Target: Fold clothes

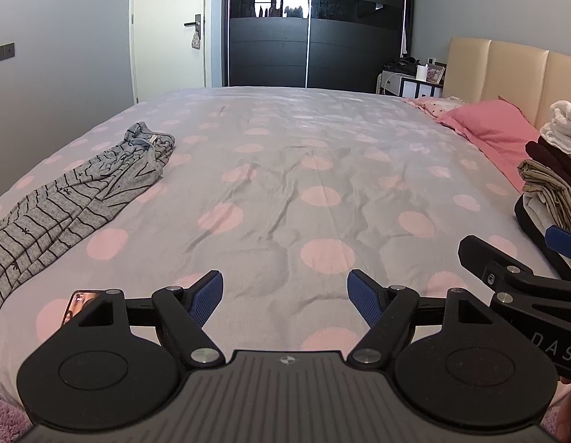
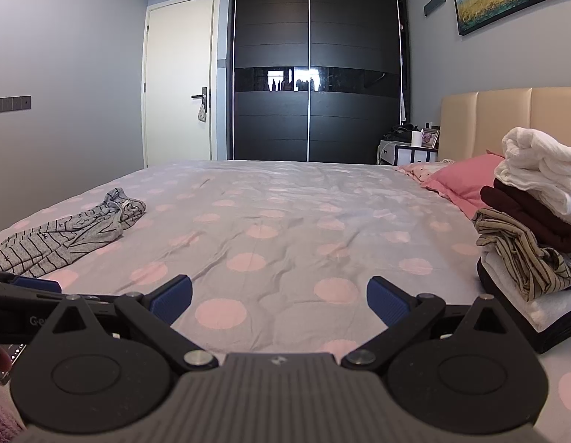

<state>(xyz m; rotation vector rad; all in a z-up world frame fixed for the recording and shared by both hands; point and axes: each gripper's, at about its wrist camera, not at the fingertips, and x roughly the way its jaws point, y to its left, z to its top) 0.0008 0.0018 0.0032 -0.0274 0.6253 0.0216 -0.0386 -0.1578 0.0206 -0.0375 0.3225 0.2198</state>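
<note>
A grey garment with dark stripes (image 1: 75, 195) lies crumpled along the left side of the bed, also seen in the right wrist view as the striped garment (image 2: 67, 238). A stack of folded clothes (image 2: 536, 229), white on top, then maroon and striped, sits at the right on a dark base; the stack (image 1: 554, 170) shows at the right edge of the left wrist view. My left gripper (image 1: 285, 297) is open above the bedspread, nothing between its blue pads. My right gripper (image 2: 279, 299) is open too, empty, and pokes into the left wrist view at the right.
The bed (image 1: 285, 170) has a grey cover with pink dots. Pink pillows (image 1: 492, 129) and a beige headboard (image 2: 506, 122) stand at the right. A dark wardrobe (image 2: 315, 74), a white door (image 2: 178, 77) and a bedside cabinet (image 2: 407, 153) are beyond the bed.
</note>
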